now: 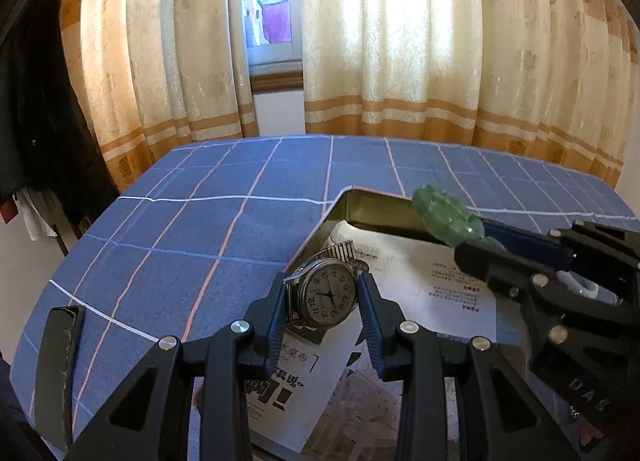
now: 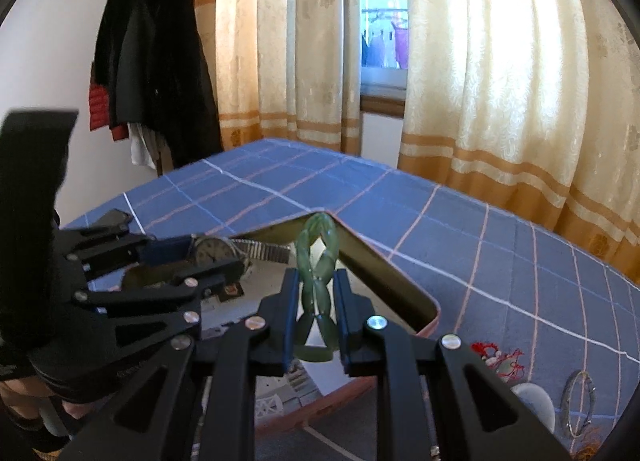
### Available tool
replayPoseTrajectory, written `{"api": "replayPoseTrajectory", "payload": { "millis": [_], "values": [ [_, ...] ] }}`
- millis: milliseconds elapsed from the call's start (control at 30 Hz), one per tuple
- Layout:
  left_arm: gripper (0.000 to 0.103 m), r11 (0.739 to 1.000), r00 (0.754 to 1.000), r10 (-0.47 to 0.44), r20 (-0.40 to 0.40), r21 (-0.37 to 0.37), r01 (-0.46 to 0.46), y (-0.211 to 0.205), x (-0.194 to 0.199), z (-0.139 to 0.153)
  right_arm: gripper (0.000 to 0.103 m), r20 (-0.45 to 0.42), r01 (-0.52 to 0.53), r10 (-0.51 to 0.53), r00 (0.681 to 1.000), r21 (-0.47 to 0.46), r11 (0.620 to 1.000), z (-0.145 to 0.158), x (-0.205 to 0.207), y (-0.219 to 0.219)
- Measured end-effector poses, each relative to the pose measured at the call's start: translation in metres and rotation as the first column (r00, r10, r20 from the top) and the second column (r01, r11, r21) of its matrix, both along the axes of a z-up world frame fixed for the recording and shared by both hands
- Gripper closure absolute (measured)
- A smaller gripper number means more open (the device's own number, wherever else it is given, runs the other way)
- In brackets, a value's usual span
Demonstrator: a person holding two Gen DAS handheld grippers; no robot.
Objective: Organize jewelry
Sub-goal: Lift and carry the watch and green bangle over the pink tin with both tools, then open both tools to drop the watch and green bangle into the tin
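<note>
My left gripper (image 1: pixel 321 284) is shut on a silver wristwatch (image 1: pixel 329 293) with a white dial and a metal stretch band, held over the open tin box (image 1: pixel 376 209). The watch also shows in the right wrist view (image 2: pixel 216 249). My right gripper (image 2: pixel 316 281) is shut on a green jade bead bracelet (image 2: pixel 316 257), squeezed into a figure-eight and held over the same box (image 2: pixel 384 269). In the left wrist view the bracelet (image 1: pixel 448 217) sticks out of the right gripper (image 1: pixel 480 239) above the box's far wall.
The box is lined with printed paper (image 1: pixel 448 281) and sits on a blue checked tablecloth (image 1: pixel 192 229). A dark phone (image 1: pixel 60 361) lies at the left. A red-string charm (image 2: pixel 496 357), a metal bangle (image 2: pixel 578 401) and a white piece (image 2: pixel 534 401) lie at the right. Curtains hang behind.
</note>
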State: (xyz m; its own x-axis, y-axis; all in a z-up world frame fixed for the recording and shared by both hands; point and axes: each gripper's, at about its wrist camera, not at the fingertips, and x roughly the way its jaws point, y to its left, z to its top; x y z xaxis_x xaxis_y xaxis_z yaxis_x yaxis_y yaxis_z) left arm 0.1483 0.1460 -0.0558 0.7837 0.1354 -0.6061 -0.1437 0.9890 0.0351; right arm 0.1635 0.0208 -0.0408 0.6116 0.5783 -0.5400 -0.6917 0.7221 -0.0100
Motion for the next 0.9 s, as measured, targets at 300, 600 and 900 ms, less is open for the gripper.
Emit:
{"api": "replayPoseTrajectory", "payload": {
  "millis": [300,600,900],
  "values": [
    [0.067,1.000,0.998,-0.002,-0.055,-0.007,0.002,-0.003,0.008,-0.008,0.083,-0.047,-0.005,0.004,0.999,-0.027,1.000,-0.012,0.006,0.001],
    [0.067,1.000,0.996,-0.001,-0.095,0.023,0.004,-0.006,0.013,-0.010,0.083,-0.100,0.011,-0.011,0.995,-0.006,1.000,-0.016,0.016,-0.004],
    [0.054,1.000,0.995,0.000,-0.096,0.001,0.000,-0.006,0.013,-0.006,0.068,-0.114,0.025,-0.024,0.993,0.005,1.000,-0.018,0.020,-0.007]
  ]
}}
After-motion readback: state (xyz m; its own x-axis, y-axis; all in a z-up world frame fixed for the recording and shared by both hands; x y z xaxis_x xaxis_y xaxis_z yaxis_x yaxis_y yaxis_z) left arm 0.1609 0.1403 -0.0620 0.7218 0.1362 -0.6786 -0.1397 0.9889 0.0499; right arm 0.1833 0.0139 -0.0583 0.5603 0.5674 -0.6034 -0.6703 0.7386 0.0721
